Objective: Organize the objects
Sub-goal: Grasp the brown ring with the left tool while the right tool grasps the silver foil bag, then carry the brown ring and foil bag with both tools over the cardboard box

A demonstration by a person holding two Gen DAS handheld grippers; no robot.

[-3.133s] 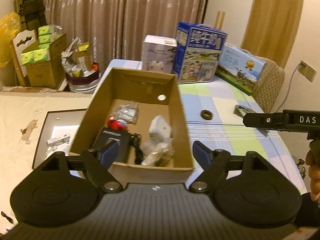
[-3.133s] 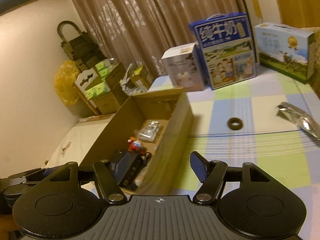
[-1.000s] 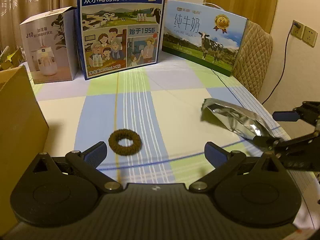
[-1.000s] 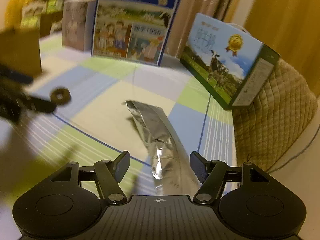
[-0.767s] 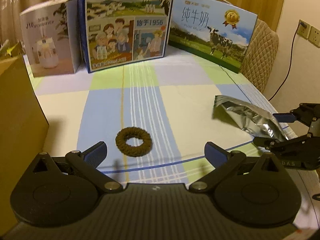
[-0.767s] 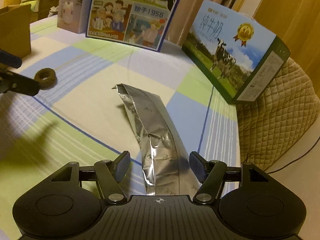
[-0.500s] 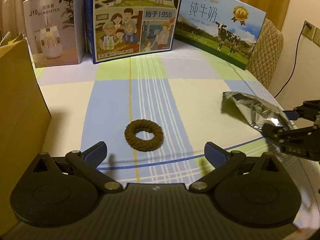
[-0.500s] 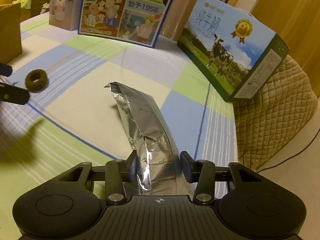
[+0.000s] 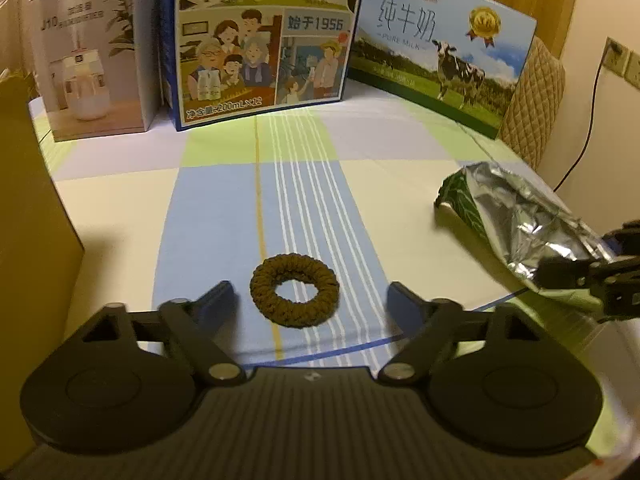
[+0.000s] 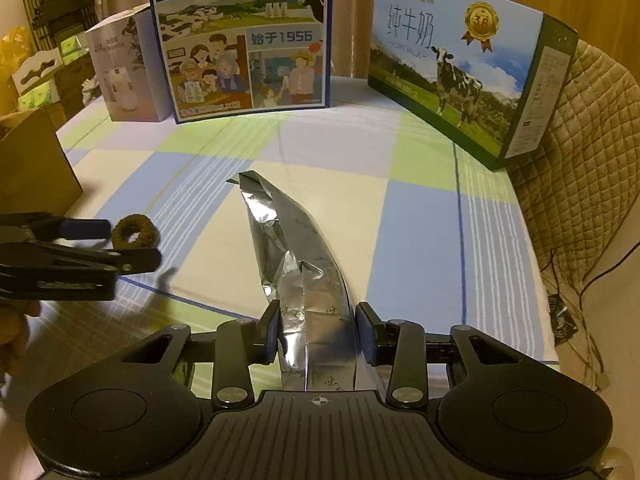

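Right gripper (image 10: 316, 330): jaws pinched on the near end of the crinkled silver foil pouch (image 10: 294, 256), apparently lifted slightly. Left gripper (image 9: 310, 300): jaws wide apart, empty, flanking the brown knitted ring-shaped hair tie (image 9: 295, 295) on the checked tablecloth (image 9: 224, 204). Cardboard box (image 9: 28, 208) at 9 o'clock.

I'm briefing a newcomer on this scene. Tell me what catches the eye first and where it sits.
The crinkled silver foil bag stands out first, lying on the checked tablecloth with its near end between the right gripper fingers. Next comes the brown hair scrunchie, flat on a blue square just ahead of the open left gripper. Behind them, bright milk cartons line the table's far edge.
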